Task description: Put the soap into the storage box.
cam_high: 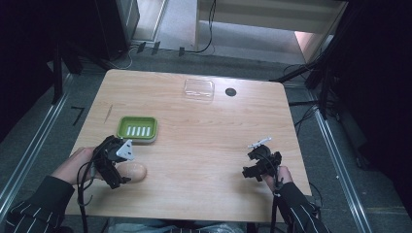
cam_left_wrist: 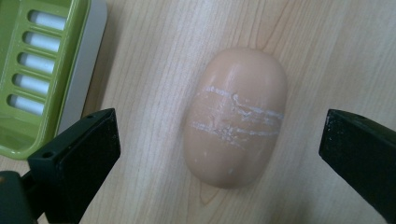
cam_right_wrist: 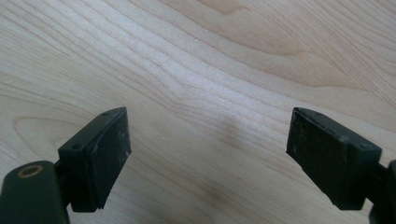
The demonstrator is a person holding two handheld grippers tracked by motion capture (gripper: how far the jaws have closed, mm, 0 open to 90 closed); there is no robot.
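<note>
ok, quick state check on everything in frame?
soap bar: lying flat on table, white scratch marks, between the open jaws, ungripped
green soap dish: upright, empty
clear plastic lid: lying at far edge
left gripper: open
right gripper: open, empty

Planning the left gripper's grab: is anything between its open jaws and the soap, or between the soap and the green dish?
Nothing visible. The left gripper has its jaws open on either side of the soap, with bare table between. The green dish sits just beyond the soap, with no other object in that gap.
</note>
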